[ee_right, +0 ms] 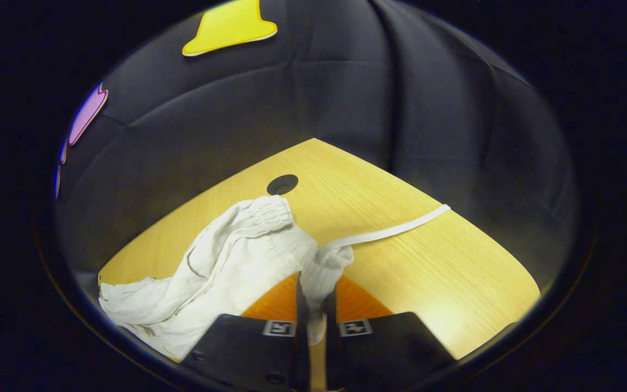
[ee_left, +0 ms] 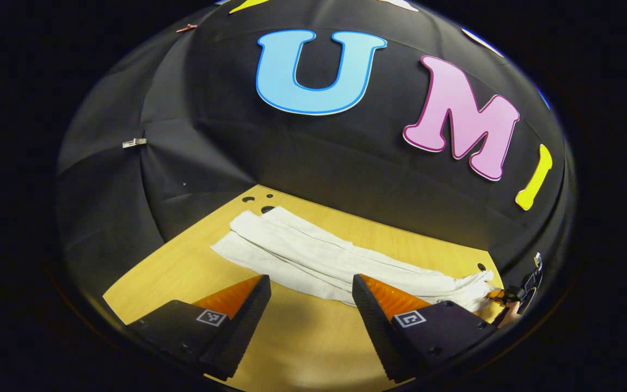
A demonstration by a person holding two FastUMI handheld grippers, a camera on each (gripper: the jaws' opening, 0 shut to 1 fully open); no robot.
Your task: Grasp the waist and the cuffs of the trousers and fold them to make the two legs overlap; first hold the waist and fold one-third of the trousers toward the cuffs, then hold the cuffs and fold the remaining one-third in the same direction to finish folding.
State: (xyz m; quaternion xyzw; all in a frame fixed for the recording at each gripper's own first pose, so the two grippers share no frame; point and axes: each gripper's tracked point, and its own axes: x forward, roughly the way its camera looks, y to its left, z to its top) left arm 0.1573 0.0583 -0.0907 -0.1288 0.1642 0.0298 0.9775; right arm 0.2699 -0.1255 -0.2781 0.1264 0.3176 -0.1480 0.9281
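Right gripper (ee_right: 316,296) pinches the trousers' (ee_left: 319,258) waist; left gripper (ee_left: 309,291) gapes, empty. It should clamp cuffs at ten o'clock squarely.

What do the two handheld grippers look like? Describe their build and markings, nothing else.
Left gripper: two wedge-shaped fingers with ribbed inner faces on black blocks, each block carrying a small square black-and-white marker. Right gripper: same black blocks and square markers.

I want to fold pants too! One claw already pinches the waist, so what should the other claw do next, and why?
Probably the left gripper should move to a cuff end of the trousers and close. It is open above the table, while the right gripper is shut on the waist.
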